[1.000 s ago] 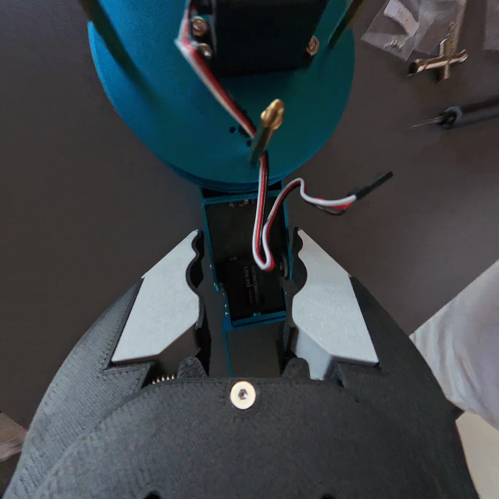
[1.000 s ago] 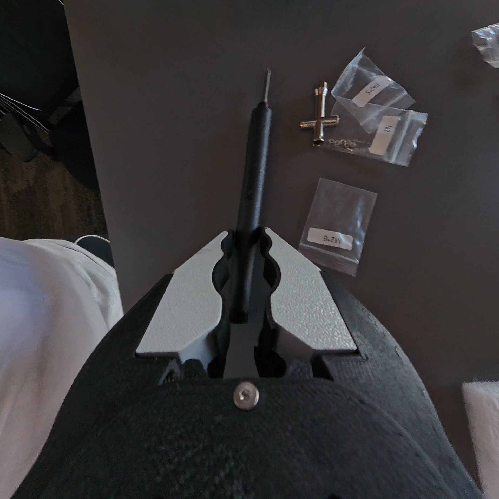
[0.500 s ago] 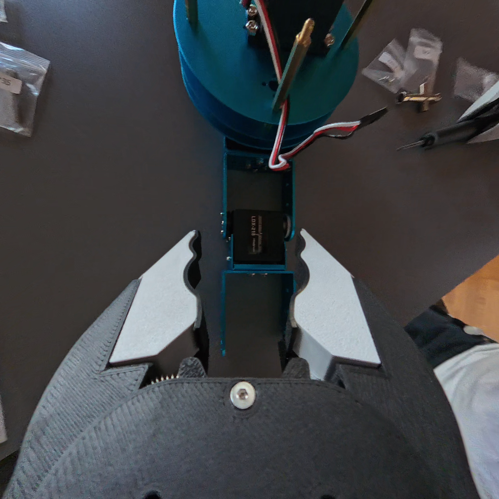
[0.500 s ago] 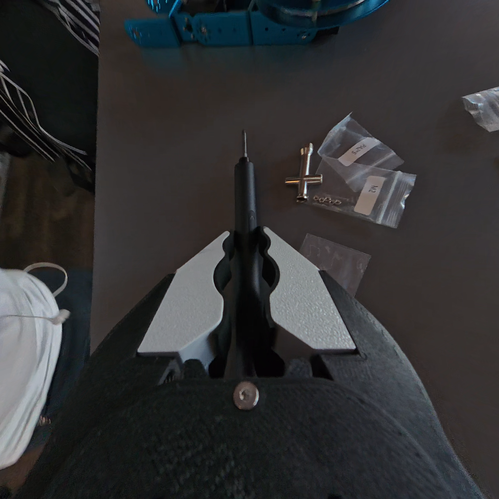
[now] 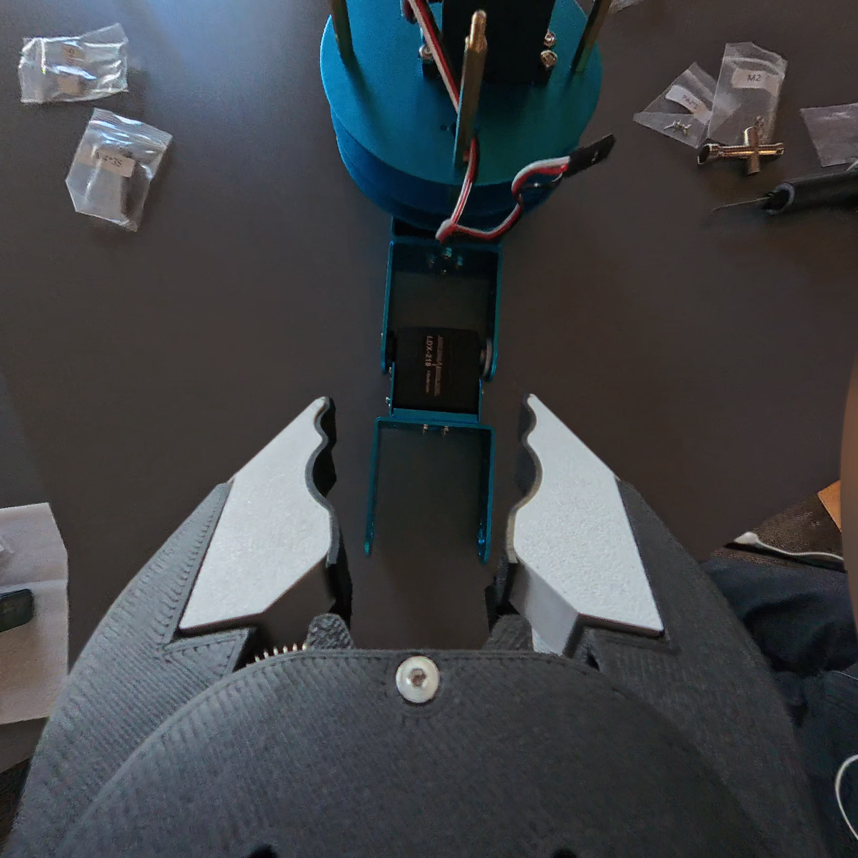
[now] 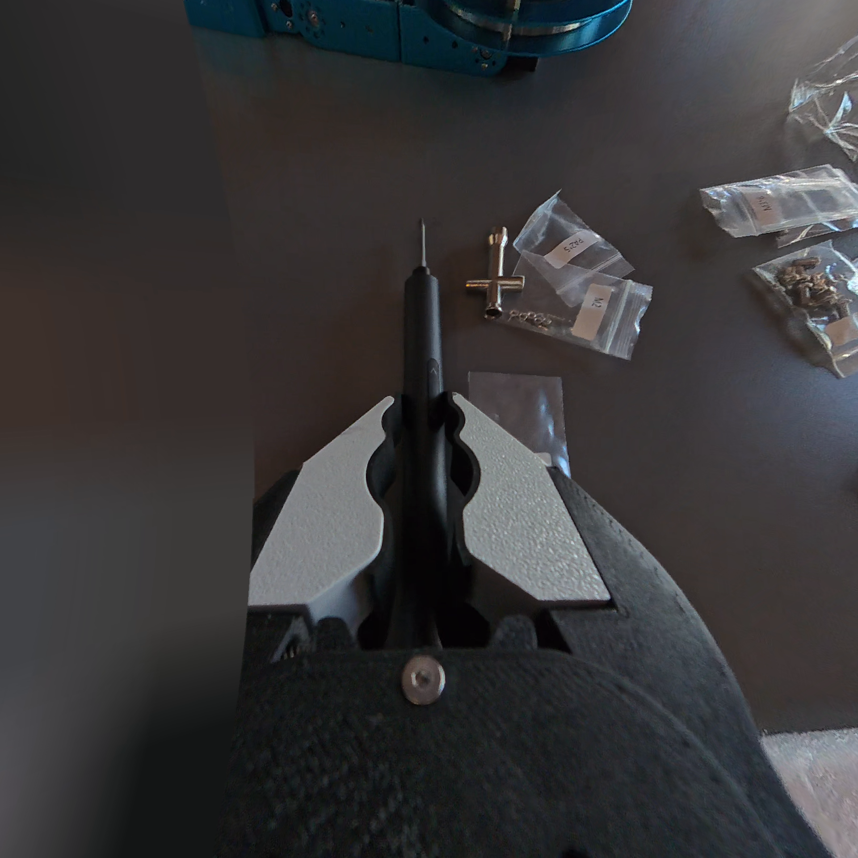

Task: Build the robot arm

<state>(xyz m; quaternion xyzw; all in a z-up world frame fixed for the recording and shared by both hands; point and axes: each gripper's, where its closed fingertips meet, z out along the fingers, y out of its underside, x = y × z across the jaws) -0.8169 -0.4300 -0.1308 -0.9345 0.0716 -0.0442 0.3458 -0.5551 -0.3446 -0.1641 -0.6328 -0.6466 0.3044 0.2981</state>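
A blue metal arm assembly lies on the dark table: a round blue base (image 5: 394, 116) with brass standoffs and a red-white-black wire, a black servo (image 5: 436, 367), and a blue U-bracket (image 5: 429, 487). My left gripper (image 5: 427, 401) is open, its fingers on either side of the U-bracket with a small gap on each side. My right gripper (image 6: 422, 399) is shut on a black screwdriver (image 6: 420, 325), whose tip points toward the blue assembly (image 6: 418, 32) at the far edge. The screwdriver also shows in the left wrist view (image 5: 812, 192).
A metal cross wrench (image 6: 497, 283) lies right of the screwdriver tip, beside small labelled plastic bags (image 6: 594, 311). More bags of screws lie far right (image 6: 808, 292) and, in the left view, at the left (image 5: 116, 167). A pale box (image 5: 28, 603) stands at the left table edge. Across from one pair of fingers to the other is roughly 30 centimeters.
My left gripper's fingers have parted and let go of the blue U-bracket, and the view has pulled back. My right gripper has drawn back with the screwdriver still in it.
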